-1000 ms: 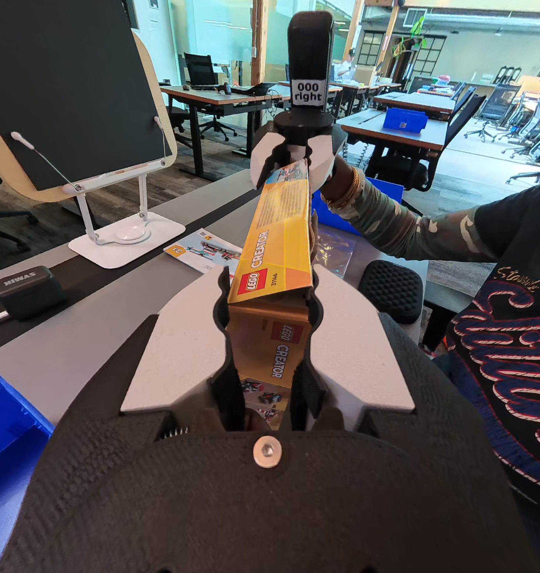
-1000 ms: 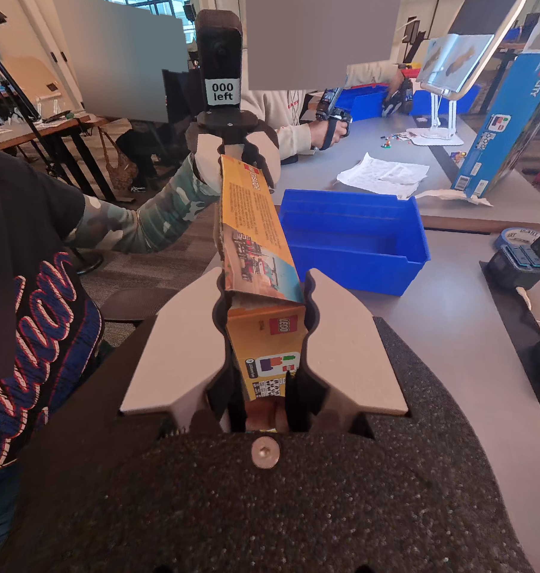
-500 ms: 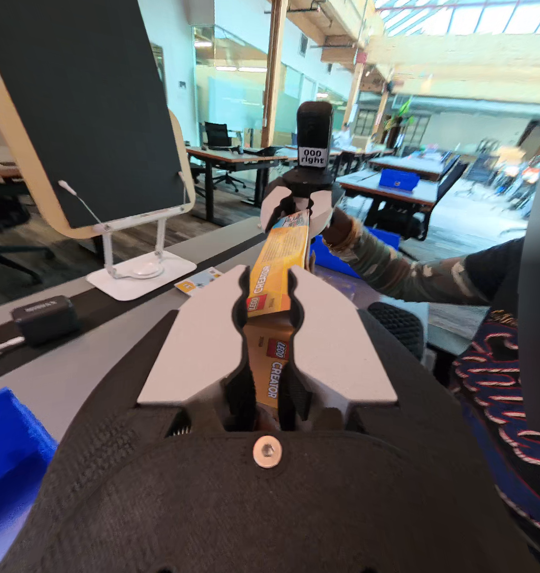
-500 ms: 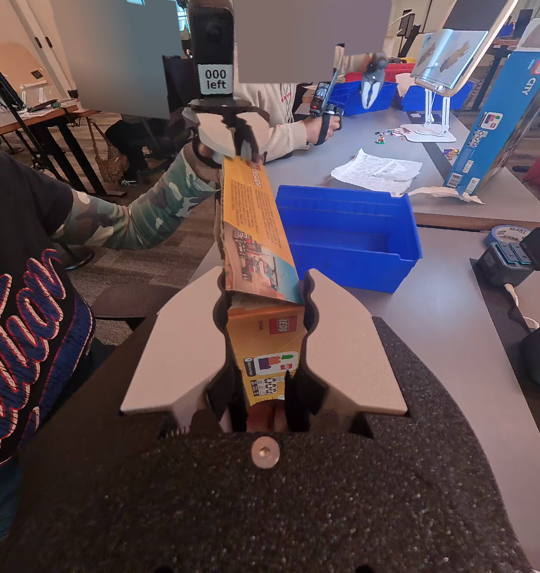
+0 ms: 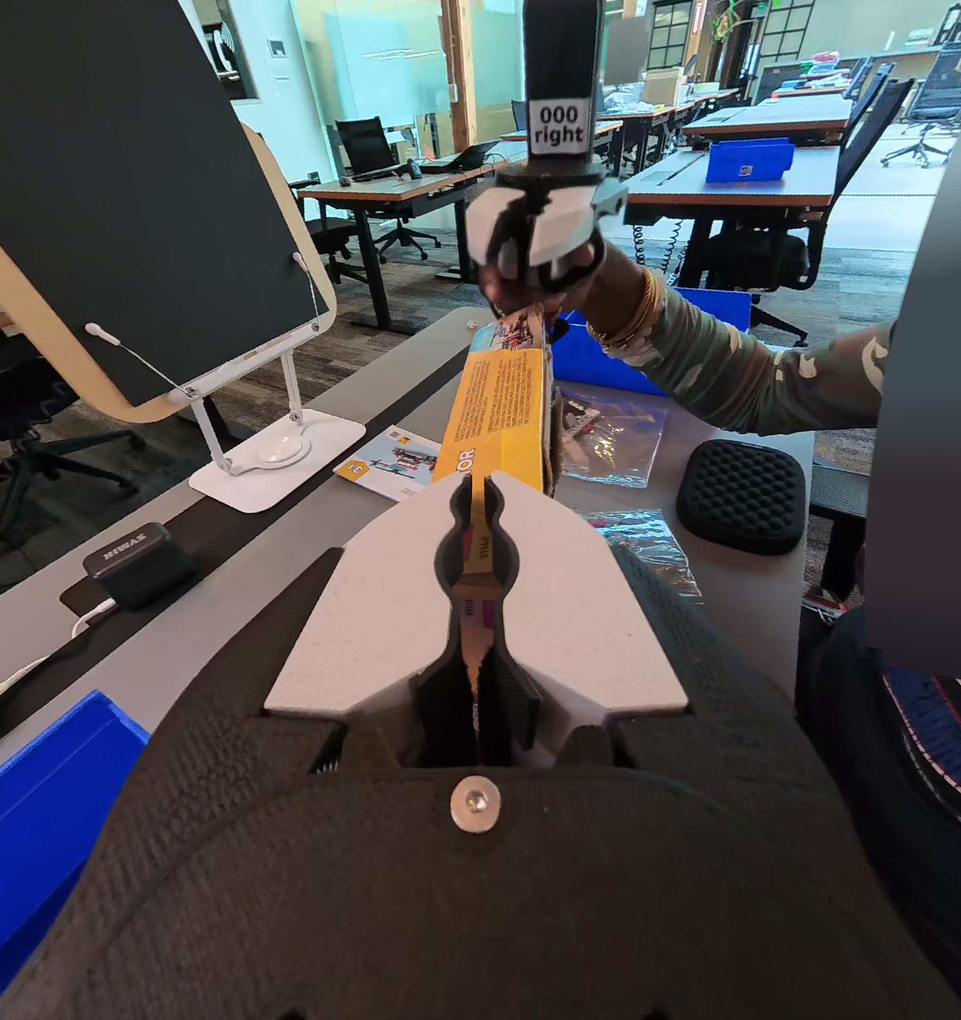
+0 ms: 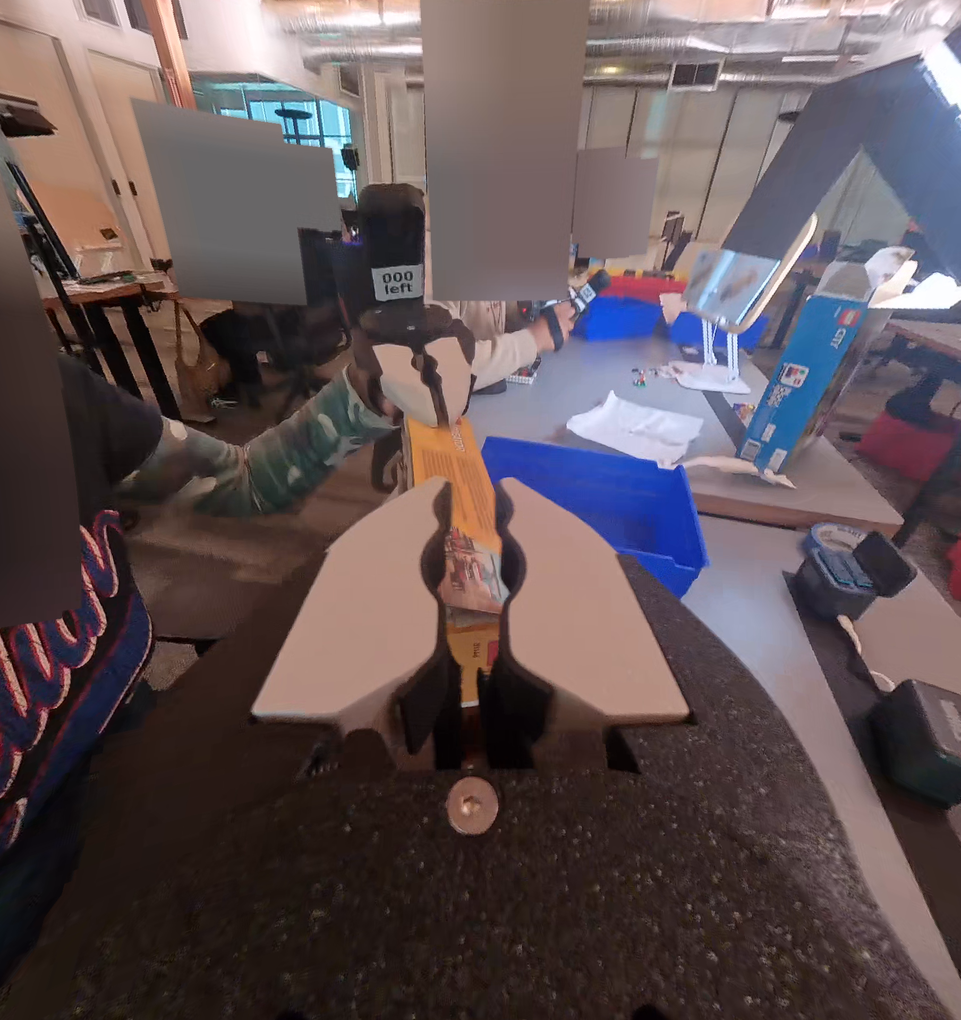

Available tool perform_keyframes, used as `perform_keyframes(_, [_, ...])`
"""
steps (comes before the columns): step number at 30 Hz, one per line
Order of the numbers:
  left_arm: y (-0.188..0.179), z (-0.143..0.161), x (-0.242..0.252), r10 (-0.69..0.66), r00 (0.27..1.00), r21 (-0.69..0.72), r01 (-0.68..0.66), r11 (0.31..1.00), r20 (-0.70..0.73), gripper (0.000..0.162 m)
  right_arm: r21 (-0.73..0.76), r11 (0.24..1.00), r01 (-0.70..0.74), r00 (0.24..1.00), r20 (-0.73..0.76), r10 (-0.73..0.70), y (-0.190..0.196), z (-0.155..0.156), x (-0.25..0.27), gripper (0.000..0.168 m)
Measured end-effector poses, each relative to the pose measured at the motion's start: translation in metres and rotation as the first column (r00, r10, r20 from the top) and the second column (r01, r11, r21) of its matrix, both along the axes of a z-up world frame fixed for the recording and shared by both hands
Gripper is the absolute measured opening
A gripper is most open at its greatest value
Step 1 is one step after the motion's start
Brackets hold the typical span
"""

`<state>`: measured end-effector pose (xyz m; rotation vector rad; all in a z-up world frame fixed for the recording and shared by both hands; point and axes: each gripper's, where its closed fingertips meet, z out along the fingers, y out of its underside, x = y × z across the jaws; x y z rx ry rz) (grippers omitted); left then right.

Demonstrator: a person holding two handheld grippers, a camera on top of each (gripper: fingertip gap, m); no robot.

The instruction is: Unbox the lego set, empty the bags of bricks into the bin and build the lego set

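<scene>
The yellow lego box [image 5: 500,408] hangs in the air over the grey table [image 5: 235,596], held end to end between my two grippers. My left gripper [image 5: 478,485] is shut on its near end, jaws almost together, squeezing the cardboard flat. My right gripper [image 6: 475,488] is shut on the other end [image 6: 470,557], jaws narrow. In the left wrist view the right gripper [image 5: 514,259] sits blurred just above the box's far flap. Two clear bags of bricks [image 5: 610,436] [image 5: 638,541] lie on the table under the box. The blue bin [image 6: 594,502] stands empty beyond the box.
An instruction booklet [image 5: 389,463] lies by a white tablet stand [image 5: 279,458]. A black honeycomb pad [image 5: 743,497] sits at the table edge. A small black box [image 5: 136,563] with a cable lies to the left. A tall blue box [image 6: 798,397] and a tape roll [image 6: 831,538] are farther off. My right fingertips sit around 12 cm from my left ones.
Both grippers have closed much tighter on the box ends, and the box looks flatter. The right gripper has risen relative to the left one.
</scene>
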<state>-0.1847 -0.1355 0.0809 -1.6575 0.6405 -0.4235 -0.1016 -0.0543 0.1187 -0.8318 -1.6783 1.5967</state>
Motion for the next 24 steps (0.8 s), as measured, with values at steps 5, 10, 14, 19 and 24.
perform_keyframes(5, [0.001, -0.001, 0.000, 0.006, 1.000, -0.007, -0.006, 1.000, -0.011, 0.005, 0.165, 0.985, 0.039, 0.988, 0.142, -0.063, -0.001, -0.040, -0.012, 0.003])
perform_keyframes(10, [0.005, -0.009, -0.004, 0.036, 0.997, -0.015, -0.037, 0.999, -0.068, 0.004, 0.205, 0.976, 0.071, 0.988, 0.119, -0.097, 0.000, -0.044, -0.014, 0.001])
perform_keyframes(14, [0.005, -0.009, -0.003, 0.040, 0.991, -0.015, -0.042, 0.999, -0.126, 0.001, 0.270, 0.960, 0.071, 0.984, 0.138, -0.112, 0.000, -0.045, -0.014, 0.000])
perform_keyframes(19, [0.005, -0.011, -0.004, 0.053, 0.974, -0.021, -0.059, 0.998, -0.219, 0.001, 0.364, 0.928, 0.086, 0.978, 0.147, -0.148, 0.000, -0.046, -0.014, 0.000])
perform_keyframes(24, [0.006, -0.012, -0.005, 0.105, 0.941, -0.006, -0.113, 0.994, -0.321, 0.001, 0.463, 0.878, 0.120, 0.968, 0.141, -0.206, 0.001, -0.046, -0.015, 0.000])
